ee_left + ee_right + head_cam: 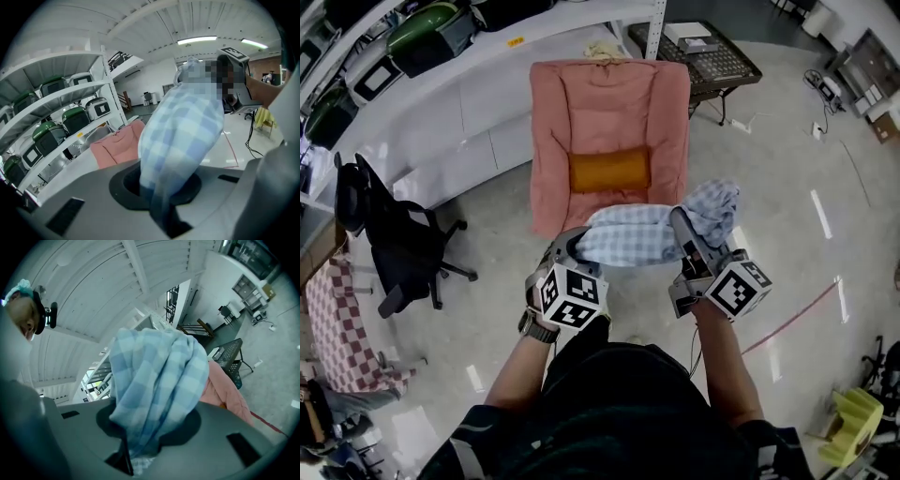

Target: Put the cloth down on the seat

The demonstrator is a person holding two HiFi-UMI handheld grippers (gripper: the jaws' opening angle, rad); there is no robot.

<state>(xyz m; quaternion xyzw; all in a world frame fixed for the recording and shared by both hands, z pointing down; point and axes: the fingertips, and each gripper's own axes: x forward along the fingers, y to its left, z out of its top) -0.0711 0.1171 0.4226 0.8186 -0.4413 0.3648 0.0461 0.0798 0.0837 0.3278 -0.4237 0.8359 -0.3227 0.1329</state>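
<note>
Both grippers hold the checked cloth [642, 232] up in the air, bunched between them. In the head view it sits over the front edge of the pink seat [609, 112], not lying on it. The left gripper [570, 246] has its fingers pinched narrow on one end. The right gripper [684, 225] has its fingers clamped on a thicker bunch of the other end. An orange cushion [609, 170] lies mid-seat. A black office chair [394, 234] stands well apart, left.

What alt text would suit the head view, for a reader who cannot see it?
Seen from above, a person holds a blue checked cloth between the left gripper and the right gripper, in front of a pink padded seat with an orange cushion.
</note>
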